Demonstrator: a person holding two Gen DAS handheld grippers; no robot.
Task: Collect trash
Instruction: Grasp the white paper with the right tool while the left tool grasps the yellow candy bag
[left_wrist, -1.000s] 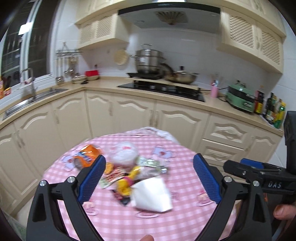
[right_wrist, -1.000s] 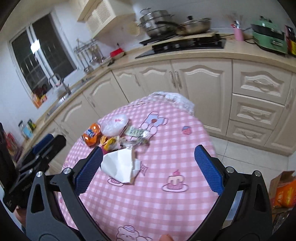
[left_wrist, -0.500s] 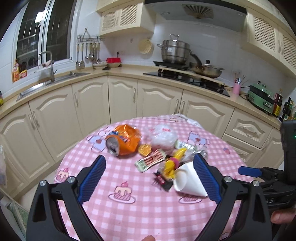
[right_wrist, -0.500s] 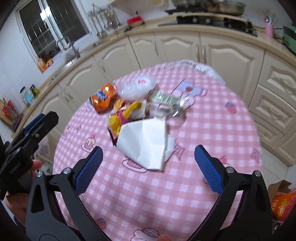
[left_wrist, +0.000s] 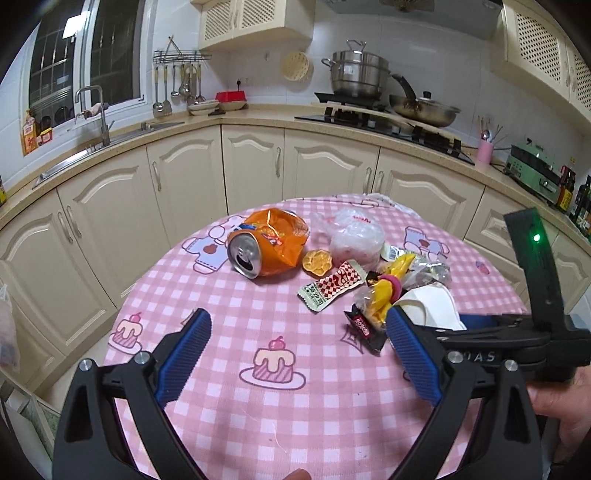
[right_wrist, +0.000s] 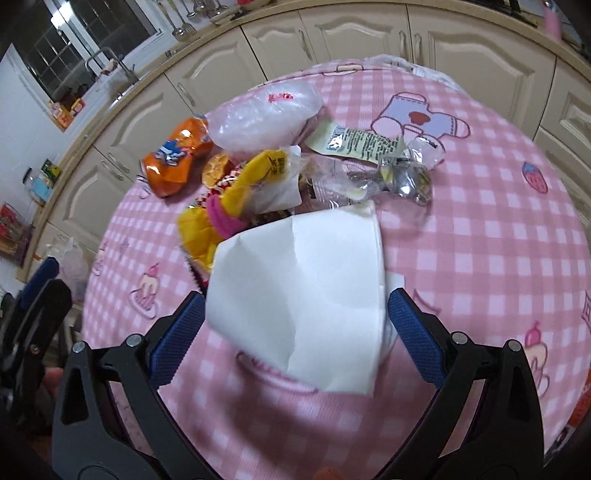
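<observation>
Round table (left_wrist: 229, 435) under a pink checked cloth; trash heaped at its far centre and right.

Left gripper (left_wrist: 297, 354): fingers spread wide, nothing between them, hovering over bare cloth at the near side; the heap lies beyond the fingertips.

Right gripper (right_wrist: 295, 325): fingers spread wide, one on either side of the white paper cup (right_wrist: 306, 302); cup lies flattened on its side between the blue pads; contact with either pad cannot be told. In the left view the cup (left_wrist: 428, 308) shows at the near right of the heap, partly behind the left gripper's right finger.

Heap, left to right in the left view: crushed orange can (left_wrist: 258, 247), open end facing near; dried orange slice (left_wrist: 317, 262) just beside it; red-and-white checked wrapper (left_wrist: 332, 284); clear plastic bag (left_wrist: 354, 236) at the far side; yellow wrapper with pink band (left_wrist: 384, 291) touching the cup; small dark wrapper (left_wrist: 364, 326) nearest; crumpled foil (left_wrist: 430, 271) at far right.

Right view adds a pale green printed sachet (right_wrist: 354, 142) beyond the cup, beside the foil (right_wrist: 406, 177).
</observation>
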